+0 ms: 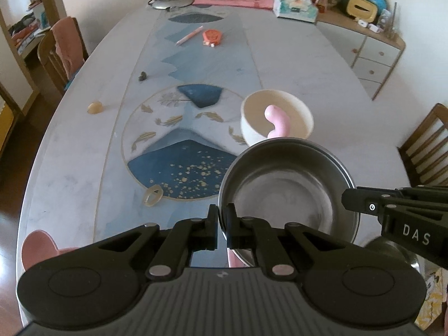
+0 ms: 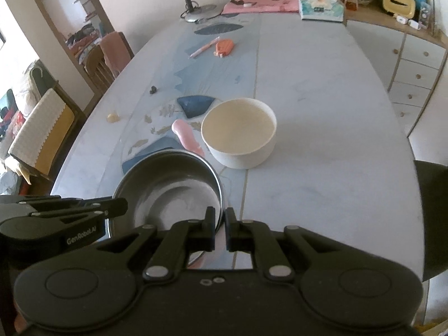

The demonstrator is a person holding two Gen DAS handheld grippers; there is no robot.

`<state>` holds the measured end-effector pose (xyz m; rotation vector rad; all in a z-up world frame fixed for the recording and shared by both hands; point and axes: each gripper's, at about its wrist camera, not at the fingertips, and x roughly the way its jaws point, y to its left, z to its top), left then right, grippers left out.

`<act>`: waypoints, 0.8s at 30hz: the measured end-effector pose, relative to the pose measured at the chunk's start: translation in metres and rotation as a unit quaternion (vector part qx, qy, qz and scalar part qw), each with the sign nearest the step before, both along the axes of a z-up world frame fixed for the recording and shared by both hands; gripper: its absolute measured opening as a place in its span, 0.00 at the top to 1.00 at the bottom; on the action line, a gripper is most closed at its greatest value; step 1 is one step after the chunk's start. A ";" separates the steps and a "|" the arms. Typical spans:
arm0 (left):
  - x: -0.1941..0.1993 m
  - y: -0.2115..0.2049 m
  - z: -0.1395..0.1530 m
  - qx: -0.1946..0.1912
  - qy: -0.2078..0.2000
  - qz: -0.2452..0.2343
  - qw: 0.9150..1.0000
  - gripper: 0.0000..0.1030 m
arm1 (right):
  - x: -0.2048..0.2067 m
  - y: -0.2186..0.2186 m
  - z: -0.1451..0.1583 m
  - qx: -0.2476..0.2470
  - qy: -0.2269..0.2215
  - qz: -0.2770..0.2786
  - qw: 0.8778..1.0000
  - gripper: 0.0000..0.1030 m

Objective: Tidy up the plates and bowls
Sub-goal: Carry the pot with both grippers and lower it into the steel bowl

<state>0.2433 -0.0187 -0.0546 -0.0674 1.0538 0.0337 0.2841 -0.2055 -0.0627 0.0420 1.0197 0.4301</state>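
Holding the steel bowl (image 1: 282, 193) from both sides, the two tongs appear to carry it a little above the table (image 1: 322, 89), though I cannot be sure it is really lifted. The left tongs (image 1: 222, 224) are closed on the near-left part of its rim, with one finger inside and one outside. The right tongs (image 2: 219, 226) are closed in the same way on the rim at the other side. Just behind the steel bowl stands a cream bowl (image 2: 240, 140) on the table, and a pink object (image 2: 187, 137) rises between them; I cannot tell what it is, or whether it touches either bowl. At the near-left edge of the table a pink plate-like thing (image 1: 37, 247) shows only partly. In my judgement the task is at an early or middle stage: the bowls are not yet stacked or grouped, and the steel bowl is not yet set down. What is left seems to be placing it and then gathering the other pieces.
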 end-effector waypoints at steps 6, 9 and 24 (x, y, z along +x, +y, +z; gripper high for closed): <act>-0.016 -0.018 0.016 -0.001 -0.013 -0.021 1.000 0.96 | -0.022 -0.018 0.016 0.003 -0.018 -0.017 1.000 0.93; -0.024 -0.028 0.021 -0.002 -0.015 -0.031 0.999 0.96 | -0.032 -0.026 0.022 0.003 -0.022 -0.029 0.999 0.93; -0.066 -0.076 0.034 -0.008 -0.025 -0.106 0.994 0.96 | -0.094 -0.076 0.034 0.006 -0.031 -0.098 0.995 0.93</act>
